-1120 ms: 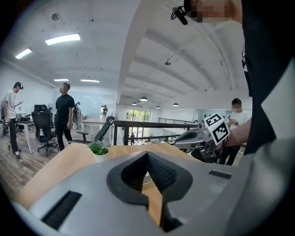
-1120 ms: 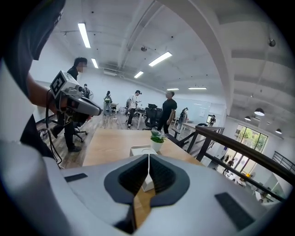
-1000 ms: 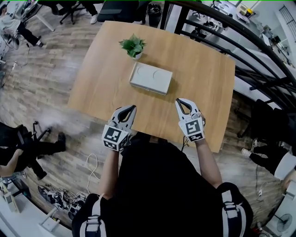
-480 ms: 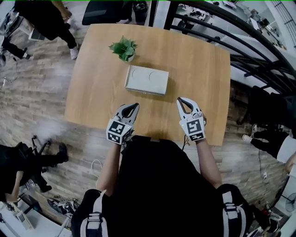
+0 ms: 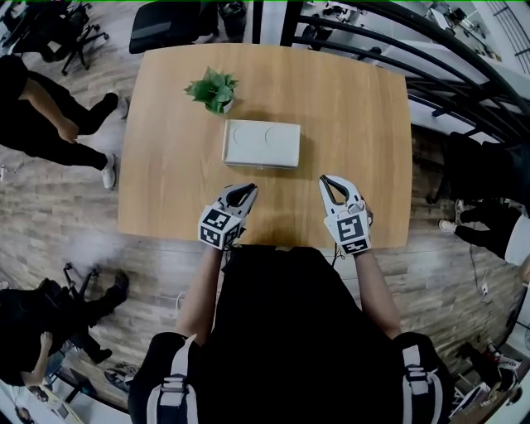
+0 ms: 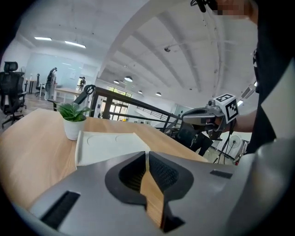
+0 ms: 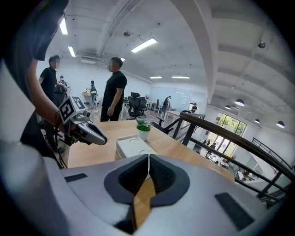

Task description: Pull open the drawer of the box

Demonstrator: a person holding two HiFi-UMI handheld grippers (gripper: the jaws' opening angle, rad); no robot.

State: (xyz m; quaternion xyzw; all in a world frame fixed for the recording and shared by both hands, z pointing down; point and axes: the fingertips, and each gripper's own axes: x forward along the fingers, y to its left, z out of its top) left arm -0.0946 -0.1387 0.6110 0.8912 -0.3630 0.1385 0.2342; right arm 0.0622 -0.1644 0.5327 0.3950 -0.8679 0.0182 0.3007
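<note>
A flat white box (image 5: 261, 143) lies in the middle of the wooden table (image 5: 356, 116), its drawer pushed in. In the left gripper view the white box (image 6: 108, 145) sits just beyond the jaws, and in the right gripper view the white box (image 7: 133, 146) lies ahead to the left. My left gripper (image 5: 247, 190) hovers over the table's near edge, below the box's left half, shut with nothing in it. My right gripper (image 5: 329, 180) is to the right of it at the same distance from the box, also shut and empty.
A small potted plant (image 5: 212, 89) stands just beyond the box's far left corner. Black metal railings (image 5: 464, 74) run along the table's right side. People stand on the wooden floor (image 5: 58, 190) to the left, and office chairs (image 5: 166, 21) are behind the table.
The head view has shifted, so the table sits squarer and higher in frame. Both grippers have edged slightly forward toward the box. People on the left have walked to new spots.
</note>
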